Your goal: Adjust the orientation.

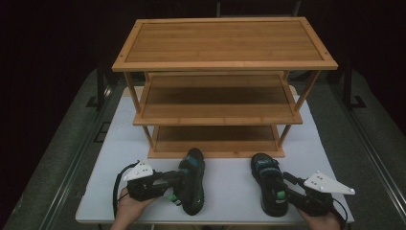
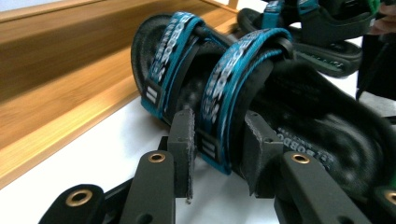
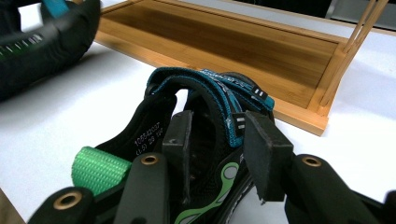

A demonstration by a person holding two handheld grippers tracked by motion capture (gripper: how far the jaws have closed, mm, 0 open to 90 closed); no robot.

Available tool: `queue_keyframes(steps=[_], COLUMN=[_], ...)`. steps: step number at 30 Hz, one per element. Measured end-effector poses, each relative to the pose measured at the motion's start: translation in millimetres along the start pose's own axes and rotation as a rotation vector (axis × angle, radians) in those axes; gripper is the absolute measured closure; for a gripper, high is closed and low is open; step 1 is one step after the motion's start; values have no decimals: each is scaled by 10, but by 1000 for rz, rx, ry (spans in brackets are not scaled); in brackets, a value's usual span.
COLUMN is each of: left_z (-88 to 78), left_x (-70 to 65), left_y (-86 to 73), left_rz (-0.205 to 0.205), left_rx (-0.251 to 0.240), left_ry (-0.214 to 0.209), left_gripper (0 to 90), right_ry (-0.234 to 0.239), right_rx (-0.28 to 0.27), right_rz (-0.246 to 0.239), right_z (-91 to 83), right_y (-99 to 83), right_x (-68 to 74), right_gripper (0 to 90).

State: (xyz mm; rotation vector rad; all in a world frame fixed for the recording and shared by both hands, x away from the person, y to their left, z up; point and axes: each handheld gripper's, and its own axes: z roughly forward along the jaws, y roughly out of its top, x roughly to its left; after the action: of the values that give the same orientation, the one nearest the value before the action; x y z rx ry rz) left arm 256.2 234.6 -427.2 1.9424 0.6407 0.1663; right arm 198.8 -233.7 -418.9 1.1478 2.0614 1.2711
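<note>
A: Biggest thing first: the three-tier bamboo shoe rack (image 1: 225,64) stands at the far side of the white table (image 1: 230,184), its slatted shelves bare, each with a raised lip.

B: And the sandals?

A: Both sit on the table in front of the bottom shelf. The left sandal (image 1: 191,184) is near the middle; the left gripper (image 2: 217,147) is clamped across its side wall at the teal webbing strap (image 2: 229,88). The right sandal (image 1: 269,189) lies well apart from it, and the right gripper (image 3: 217,140) grasps its edge by the strap, one jaw inside, one outside.

B: What might go wrong?

A: I'd judge the soft foam footbed could flex and slip from the flat pads, since each grip bites only one side. A drooping toe might also catch the shelf's lip on the way in.

B: Textures?

A: Matte black pebbled soles, woven printed straps, a ribbed green heel loop (image 3: 100,170), smooth varnished bamboo.
</note>
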Motion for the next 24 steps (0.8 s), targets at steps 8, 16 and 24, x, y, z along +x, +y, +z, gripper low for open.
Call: queue_keyframes(steps=[8,16,24], left_z=[190,317,372], left_x=[-65,-141,-210], left_y=[99,151,187], left_rz=[3,11,3], left_rx=[-28,-29,7], left_ry=[-32,-36,-42], left_gripper=[632,613,426], right_ry=[0,0,-3], right_rx=[-1,-1,10], right_rz=[2,4,4], right_z=[-6,-8,-13], right_y=[-5,-7,13], right_x=[-8,-16,-23], right_gripper=[620,602,558])
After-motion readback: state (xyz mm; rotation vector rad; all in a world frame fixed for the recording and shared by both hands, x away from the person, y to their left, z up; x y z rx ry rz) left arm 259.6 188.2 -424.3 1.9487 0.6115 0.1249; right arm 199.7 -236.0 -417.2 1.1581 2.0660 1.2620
